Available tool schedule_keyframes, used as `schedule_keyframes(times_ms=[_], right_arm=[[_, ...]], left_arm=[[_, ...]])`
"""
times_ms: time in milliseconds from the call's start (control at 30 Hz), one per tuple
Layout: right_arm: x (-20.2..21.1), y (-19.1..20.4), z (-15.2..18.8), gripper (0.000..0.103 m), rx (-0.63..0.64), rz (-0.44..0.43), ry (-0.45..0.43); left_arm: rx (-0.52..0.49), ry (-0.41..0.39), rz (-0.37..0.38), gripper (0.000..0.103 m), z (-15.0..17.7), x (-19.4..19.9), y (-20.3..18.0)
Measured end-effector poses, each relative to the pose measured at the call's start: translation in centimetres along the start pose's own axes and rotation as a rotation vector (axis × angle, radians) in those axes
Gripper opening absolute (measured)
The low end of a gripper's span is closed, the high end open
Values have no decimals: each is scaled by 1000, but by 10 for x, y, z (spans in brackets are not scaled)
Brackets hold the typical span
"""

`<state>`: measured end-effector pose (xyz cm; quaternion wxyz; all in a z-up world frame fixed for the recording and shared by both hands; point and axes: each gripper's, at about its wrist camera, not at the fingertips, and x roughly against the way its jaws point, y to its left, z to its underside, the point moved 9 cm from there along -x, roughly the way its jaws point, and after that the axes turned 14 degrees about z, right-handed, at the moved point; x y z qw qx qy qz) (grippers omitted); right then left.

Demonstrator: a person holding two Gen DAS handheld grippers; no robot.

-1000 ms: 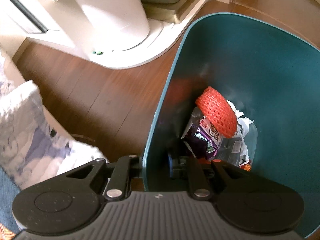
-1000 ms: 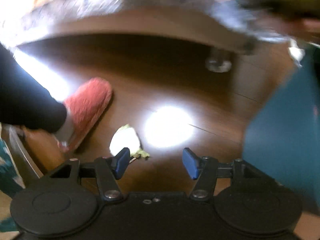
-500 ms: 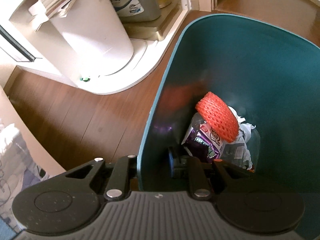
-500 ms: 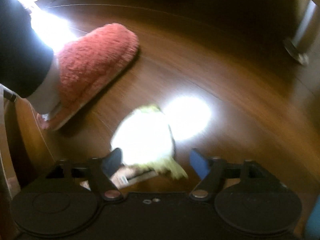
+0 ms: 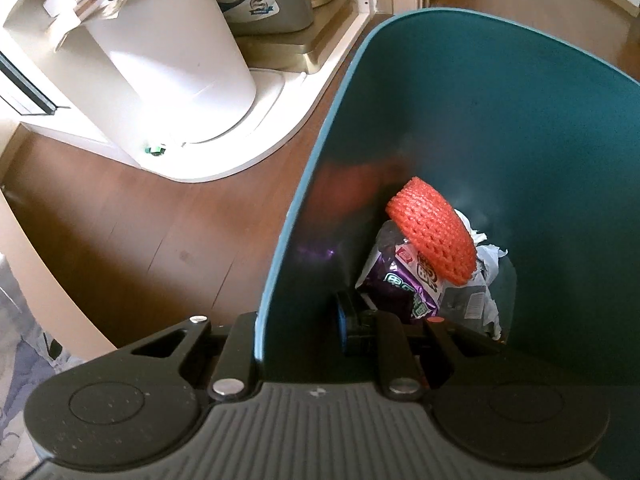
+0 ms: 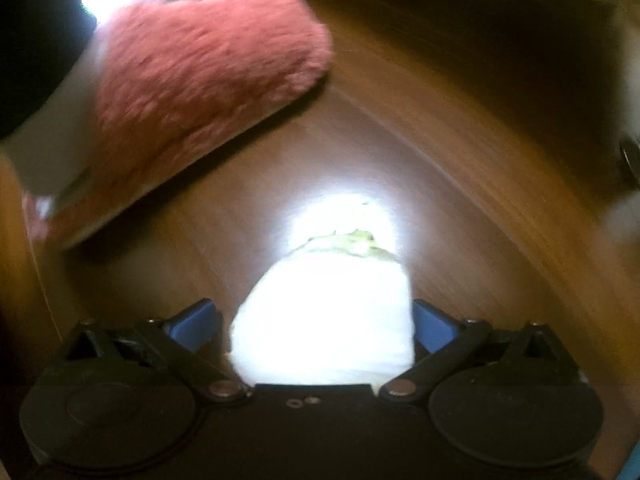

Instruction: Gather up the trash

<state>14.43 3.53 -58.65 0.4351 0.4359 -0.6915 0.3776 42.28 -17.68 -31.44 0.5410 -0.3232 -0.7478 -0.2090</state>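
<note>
Left gripper (image 5: 296,320) is clamped on the near wall of the teal trash bin (image 5: 520,120): one finger outside the wall, the other inside, jaws closed onto it. Ahead of the inside finger, at the bin's bottom: an orange foam fruit net (image 5: 434,236) on top of a purple snack wrapper (image 5: 404,284), with crumpled white paper (image 5: 486,252) just right of both. Outside the bin, ahead-left of the gripper, a white bucket (image 5: 160,48) sits on a white curved base, on the wood floor (image 5: 160,220).

Right gripper (image 6: 316,326) has its jaws wide apart, blue fingertips (image 6: 196,322) either side of a white crumpled wrapper with a yellow-green end (image 6: 324,320). Wrapper is overexposed and blurred; can't tell if the pads touch it. It lies on the floor, between the fingers. Pink fuzzy slipper (image 6: 200,92) ahead-left, apart from the wrapper.
</note>
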Motion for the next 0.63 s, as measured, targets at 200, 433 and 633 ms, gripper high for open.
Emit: schedule_keyframes(times_ms=[200,433,633], right_arm=[[6,-5,3,79,27,45,-21],[38,-37,8,74,-61,39,12],[98,-78,33,74,-35,69,-21]], left_arm=[[-5,-1,-2,18,0,-3,-3],[5,21,-8,17,4,-6,-6],[63,73,-12,14,17,-3,-7]])
